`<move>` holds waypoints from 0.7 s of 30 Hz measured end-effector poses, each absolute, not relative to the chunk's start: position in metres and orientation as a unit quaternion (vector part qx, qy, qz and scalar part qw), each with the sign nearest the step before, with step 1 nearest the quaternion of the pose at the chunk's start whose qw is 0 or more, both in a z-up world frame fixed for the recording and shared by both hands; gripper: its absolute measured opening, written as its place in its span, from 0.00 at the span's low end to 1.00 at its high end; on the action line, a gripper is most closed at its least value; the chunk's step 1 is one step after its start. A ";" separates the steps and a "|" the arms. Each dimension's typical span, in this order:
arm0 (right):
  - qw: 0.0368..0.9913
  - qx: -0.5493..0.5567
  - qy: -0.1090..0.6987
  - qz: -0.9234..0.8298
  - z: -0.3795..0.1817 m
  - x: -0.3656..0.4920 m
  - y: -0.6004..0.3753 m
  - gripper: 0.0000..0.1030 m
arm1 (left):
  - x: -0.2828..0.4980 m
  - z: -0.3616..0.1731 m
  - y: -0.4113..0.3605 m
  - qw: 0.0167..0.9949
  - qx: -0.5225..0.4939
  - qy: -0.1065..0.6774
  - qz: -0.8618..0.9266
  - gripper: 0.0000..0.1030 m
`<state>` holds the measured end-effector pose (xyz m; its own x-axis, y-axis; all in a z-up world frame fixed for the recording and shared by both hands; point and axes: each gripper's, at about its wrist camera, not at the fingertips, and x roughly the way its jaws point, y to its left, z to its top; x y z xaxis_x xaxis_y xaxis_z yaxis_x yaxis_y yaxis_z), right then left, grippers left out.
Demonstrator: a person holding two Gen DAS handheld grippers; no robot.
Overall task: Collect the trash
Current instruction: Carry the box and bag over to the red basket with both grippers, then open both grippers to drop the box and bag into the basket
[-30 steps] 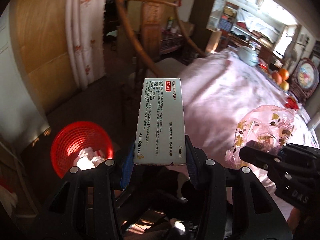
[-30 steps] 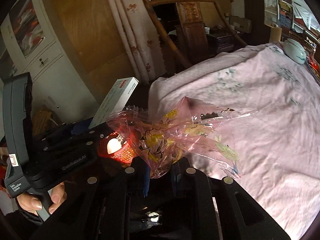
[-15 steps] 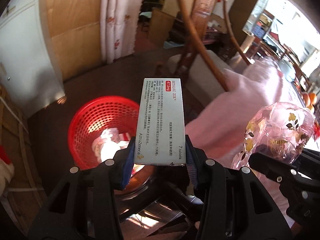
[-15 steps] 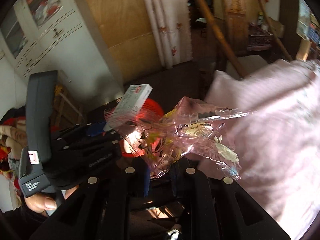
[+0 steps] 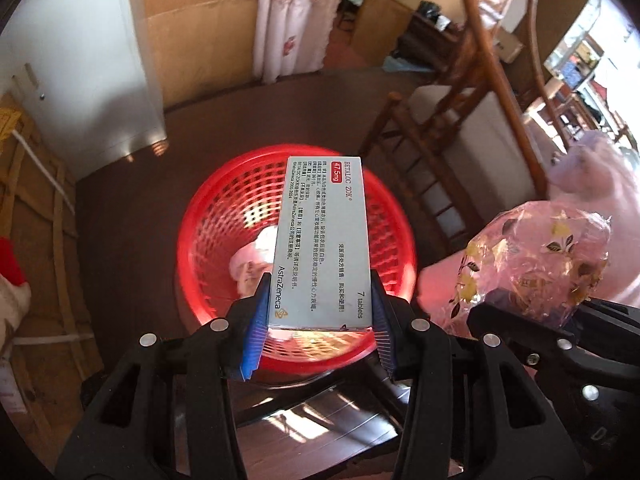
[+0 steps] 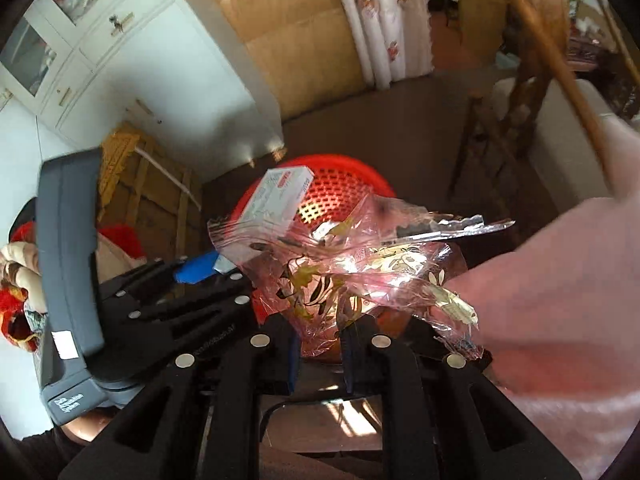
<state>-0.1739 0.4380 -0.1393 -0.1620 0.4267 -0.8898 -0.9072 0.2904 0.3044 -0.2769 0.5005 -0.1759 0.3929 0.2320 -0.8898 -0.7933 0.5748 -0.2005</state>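
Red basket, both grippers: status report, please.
Left gripper clamps medicine box above red basket. Right gripper pinches pink plastic bag beside it. Basket mouth unobstructed.

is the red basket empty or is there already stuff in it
Not empty. Down in the red basket, pale crumpled trash lies on the bottom, beside the medicine box held above it.

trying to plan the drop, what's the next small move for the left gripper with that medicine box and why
Probably open the left gripper and let go. Its jaws clamp the medicine box by its near end, and in the left wrist view the box hangs right over the mouth of the red basket, which already holds crumpled paper. The pink plastic bag in the right gripper can follow.
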 end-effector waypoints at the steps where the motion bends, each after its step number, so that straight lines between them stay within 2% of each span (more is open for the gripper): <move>1: 0.601 -0.232 0.530 0.551 -0.146 -0.175 0.443 0.17 | -0.278 -0.179 0.504 0.767 -0.319 0.443 0.338 0.44; 13: 0.551 -0.229 0.566 0.568 -0.198 -0.169 0.471 0.19 | -0.284 -0.205 0.527 0.736 -0.329 0.474 0.355 0.45; 16: 0.553 -0.214 0.575 0.563 -0.205 -0.163 0.471 0.27 | -0.285 -0.207 0.530 0.730 -0.334 0.477 0.359 0.45; 17: 0.552 -0.209 0.581 0.560 -0.208 -0.161 0.473 0.34 | -0.285 -0.208 0.531 0.725 -0.340 0.476 0.362 0.46; 18: 0.552 -0.202 0.585 0.559 -0.209 -0.158 0.471 0.39 | -0.286 -0.210 0.534 0.722 -0.351 0.473 0.363 0.52; 19: 0.555 -0.194 0.587 0.556 -0.209 -0.154 0.469 0.41 | -0.289 -0.210 0.537 0.717 -0.365 0.469 0.364 0.63; 21: 0.554 -0.186 0.589 0.558 -0.210 -0.151 0.469 0.44 | -0.294 -0.209 0.539 0.715 -0.378 0.460 0.366 0.67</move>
